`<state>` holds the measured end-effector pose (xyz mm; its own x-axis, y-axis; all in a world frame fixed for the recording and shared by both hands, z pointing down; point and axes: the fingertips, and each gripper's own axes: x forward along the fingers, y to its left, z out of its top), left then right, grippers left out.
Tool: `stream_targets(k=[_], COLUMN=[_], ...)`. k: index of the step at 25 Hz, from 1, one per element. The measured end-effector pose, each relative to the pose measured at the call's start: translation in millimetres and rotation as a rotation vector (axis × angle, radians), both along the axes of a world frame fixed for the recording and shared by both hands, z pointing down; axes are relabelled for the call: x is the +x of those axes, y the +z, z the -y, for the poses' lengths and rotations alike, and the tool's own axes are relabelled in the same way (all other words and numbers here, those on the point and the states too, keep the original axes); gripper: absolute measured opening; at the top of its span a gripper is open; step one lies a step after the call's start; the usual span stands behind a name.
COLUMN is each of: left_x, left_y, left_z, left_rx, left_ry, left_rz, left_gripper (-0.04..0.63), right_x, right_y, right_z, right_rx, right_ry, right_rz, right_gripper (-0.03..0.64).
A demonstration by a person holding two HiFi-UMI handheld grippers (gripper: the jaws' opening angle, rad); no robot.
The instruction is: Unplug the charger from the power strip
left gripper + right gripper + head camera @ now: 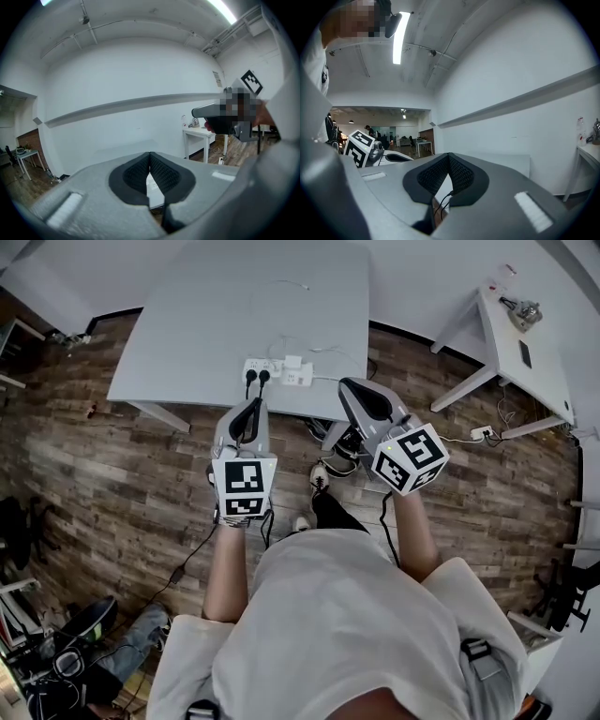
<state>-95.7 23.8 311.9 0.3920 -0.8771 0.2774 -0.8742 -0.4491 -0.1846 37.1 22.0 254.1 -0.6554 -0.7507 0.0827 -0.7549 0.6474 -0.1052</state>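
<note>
A white power strip (263,366) lies at the near edge of the grey table (187,324), with two black plugs (257,378) in its near side. Just to its right sits a white charger block (297,373), its thin white cable trailing off to the right. My left gripper (253,402) hangs just short of the black plugs, jaws shut and empty. In the left gripper view a bit of the strip (154,188) shows below the closed pads (161,173). My right gripper (346,386) is right of the charger, near the table edge, shut on nothing.
A white side table (525,381) with small items stands at the right, and a floor socket (481,433) with cables lies near its legs. Black cables hang under the grey table's edge. A person's legs (122,643) and gear are at the lower left.
</note>
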Motion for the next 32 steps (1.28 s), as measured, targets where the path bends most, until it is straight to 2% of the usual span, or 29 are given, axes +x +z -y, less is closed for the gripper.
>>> stream_targets(k=[5, 7, 17, 23, 26, 32], left_x=[4.6, 9.2, 26.3, 27.3, 29.7, 24.4], left_y=[17.6, 25.4, 64.5, 92.0, 101.1, 135.8], left_z=[31.2, 42.5, 94.5, 114.4, 121.8, 133.4], left_rx=[-0.047, -0.066, -0.128, -0.183, -0.202, -0.284], left_ry=[-0.03, -0.022, -0.043, -0.094, -0.112, -0.147], left_rz=[-0.012, -0.012, -0.014, -0.016, -0.044, -0.043], left_gripper=[0.007, 0.04, 0.075, 0.098, 0.128, 0.155], right_x=[1.6, 2.7, 3.1, -0.1, -0.8, -4.3], right_y=[10.3, 19.3, 69.8, 102.9, 118.0, 156.9], right_z=[34.3, 49.4, 117.5, 147.2, 157.8, 169.8], right_rx=[-0.025, -0.044, -0.124, -0.173, -0.203, -0.276], right_ry=[-0.028, -0.034, -0.106, -0.14, -0.151, -0.156], right_rz=[0.017, 0.017, 0.0, -0.016, -0.021, -0.061], right_gripper=[0.002, 0.002, 0.002, 0.002, 0.002, 0.002])
